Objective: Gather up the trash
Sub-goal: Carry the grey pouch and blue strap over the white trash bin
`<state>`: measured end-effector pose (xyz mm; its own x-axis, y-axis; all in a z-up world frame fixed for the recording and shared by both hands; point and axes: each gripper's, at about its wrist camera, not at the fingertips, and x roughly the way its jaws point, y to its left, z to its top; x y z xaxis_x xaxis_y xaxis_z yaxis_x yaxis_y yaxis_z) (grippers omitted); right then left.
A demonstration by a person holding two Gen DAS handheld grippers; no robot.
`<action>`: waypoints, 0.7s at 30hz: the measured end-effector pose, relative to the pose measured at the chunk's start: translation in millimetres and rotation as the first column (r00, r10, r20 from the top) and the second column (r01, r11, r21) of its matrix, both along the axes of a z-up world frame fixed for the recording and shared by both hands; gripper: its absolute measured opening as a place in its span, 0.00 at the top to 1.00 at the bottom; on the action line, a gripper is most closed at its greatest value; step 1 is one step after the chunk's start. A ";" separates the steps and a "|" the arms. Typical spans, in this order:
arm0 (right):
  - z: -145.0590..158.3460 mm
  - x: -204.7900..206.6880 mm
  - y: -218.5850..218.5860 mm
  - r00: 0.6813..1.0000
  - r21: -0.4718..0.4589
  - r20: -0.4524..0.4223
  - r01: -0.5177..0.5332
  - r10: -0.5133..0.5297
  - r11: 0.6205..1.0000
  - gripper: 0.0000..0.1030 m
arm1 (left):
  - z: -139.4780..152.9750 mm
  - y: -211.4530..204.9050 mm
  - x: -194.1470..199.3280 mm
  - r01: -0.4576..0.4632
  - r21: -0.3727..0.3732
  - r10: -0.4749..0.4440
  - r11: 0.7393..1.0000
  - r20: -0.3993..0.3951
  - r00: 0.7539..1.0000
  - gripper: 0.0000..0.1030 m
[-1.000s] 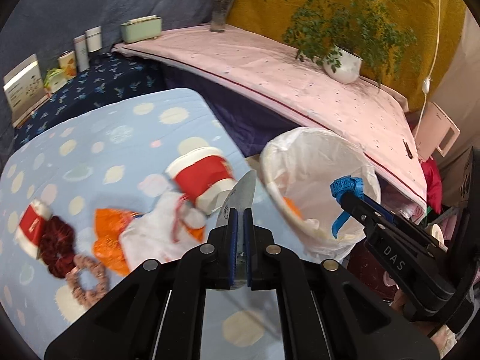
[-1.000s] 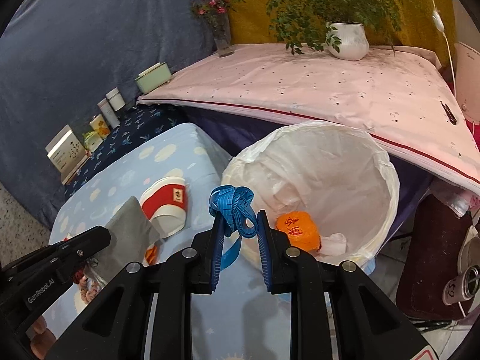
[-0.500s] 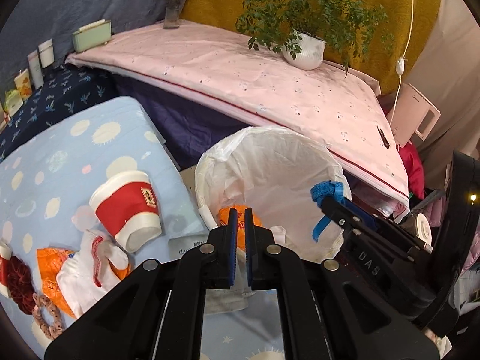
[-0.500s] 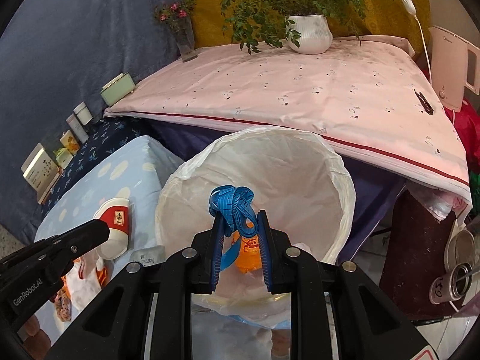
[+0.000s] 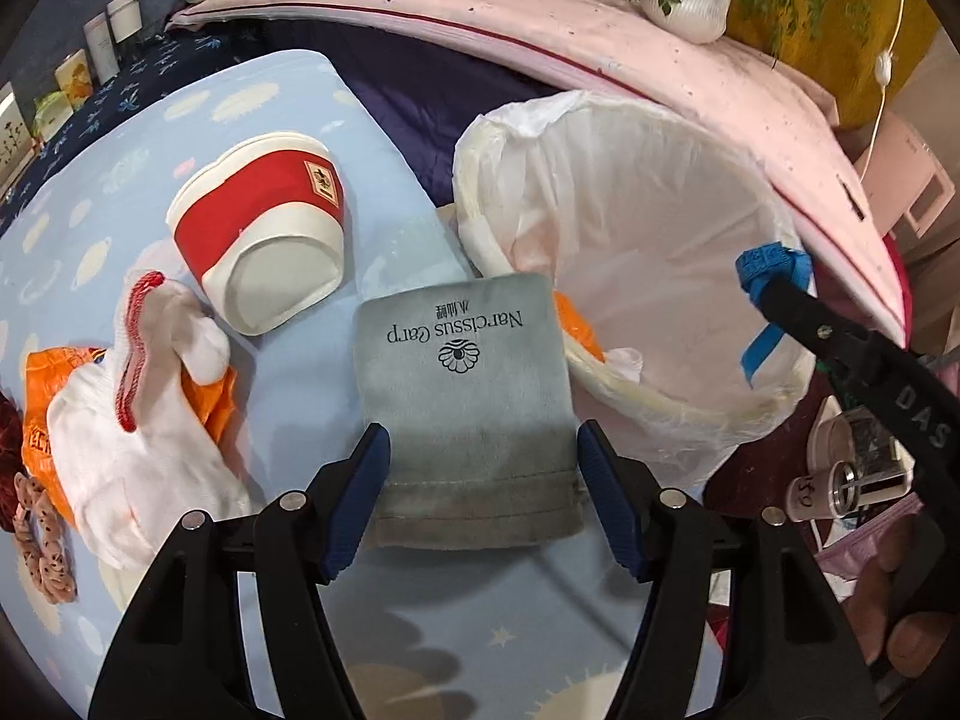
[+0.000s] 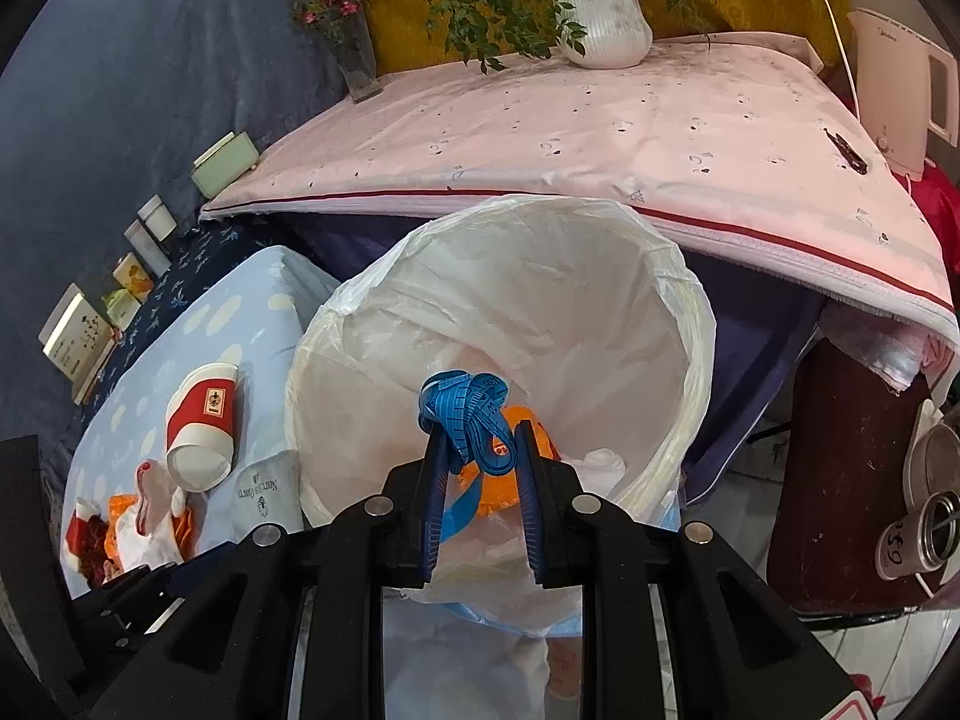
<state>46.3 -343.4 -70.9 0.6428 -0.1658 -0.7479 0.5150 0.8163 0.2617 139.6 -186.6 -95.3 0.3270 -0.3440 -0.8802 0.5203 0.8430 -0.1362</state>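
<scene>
A white-lined trash bin stands beside the light blue bed; an orange wrapper lies inside. My left gripper is open, its fingers either side of a grey "Narcissus Garp" pouch lying flat on the bed by the bin rim. My right gripper is shut on a coiled blue tape measure, held over the bin mouth; it also shows in the left wrist view.
A red-and-white paper cup lies on its side on the bed. White and orange wrappers and hair ties lie at the left. A pink-covered table with a potted plant stands behind the bin. Cans stand at right.
My left gripper opened and let go of the grey pouch, which now lies on the bed by the bin. My right gripper moved over the bin mouth, still holding the tape measure.
</scene>
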 end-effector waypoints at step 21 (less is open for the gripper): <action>8.3 5.1 -3.6 1.000 -0.014 0.018 -0.010 0.010 1.000 0.80 | 55.8 -25.1 5.4 0.095 -0.138 -0.084 0.986 0.085 0.993 0.98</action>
